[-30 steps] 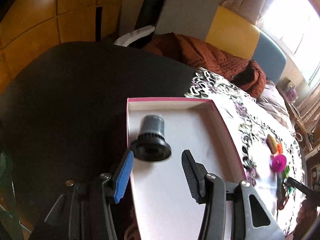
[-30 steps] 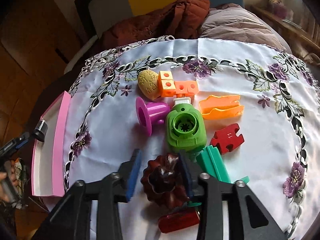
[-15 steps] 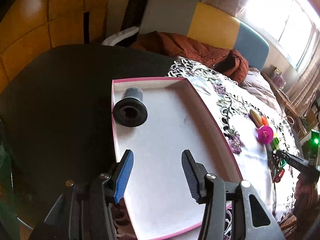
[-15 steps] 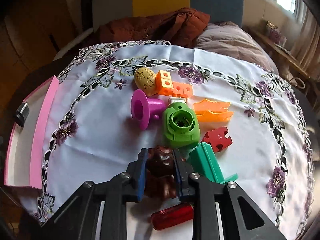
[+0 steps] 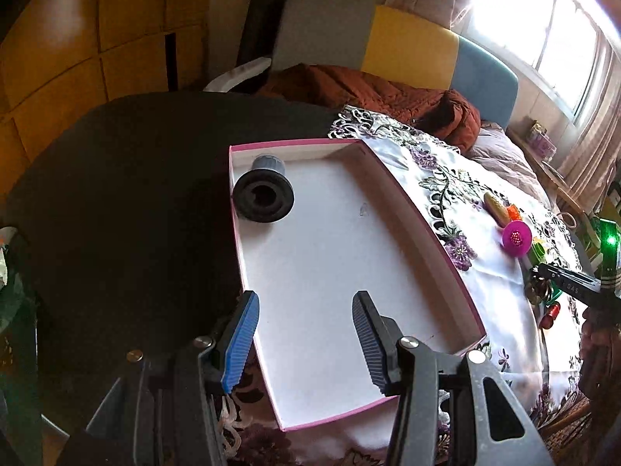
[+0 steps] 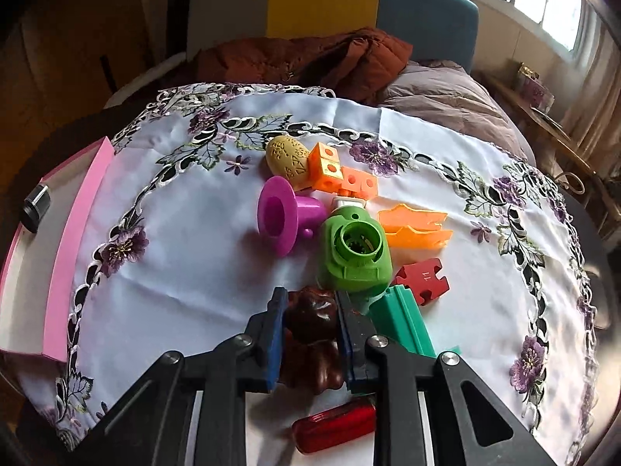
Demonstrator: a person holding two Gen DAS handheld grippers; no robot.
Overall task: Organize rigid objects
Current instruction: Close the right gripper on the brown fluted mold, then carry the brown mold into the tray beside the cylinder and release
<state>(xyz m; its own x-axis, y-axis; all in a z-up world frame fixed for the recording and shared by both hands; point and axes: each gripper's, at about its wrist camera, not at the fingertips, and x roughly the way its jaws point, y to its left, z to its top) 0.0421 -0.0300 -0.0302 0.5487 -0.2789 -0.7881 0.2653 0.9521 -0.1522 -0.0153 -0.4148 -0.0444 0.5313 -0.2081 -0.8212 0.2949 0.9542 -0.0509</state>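
Both my right fingers [image 6: 310,334] clamp the dark brown fluted mould [image 6: 310,314] standing on edge, its length running toward me; my left fingers [image 5: 306,334] gape empty.

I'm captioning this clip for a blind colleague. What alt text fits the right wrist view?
The right gripper is shut on a dark brown fluted plastic mould above a white embroidered tablecloth. Beyond lie a magenta plastic funnel, a green round-holed plastic block and a red jigsaw-shaped piece; a pink-rimmed shallow box sits at the left edge.
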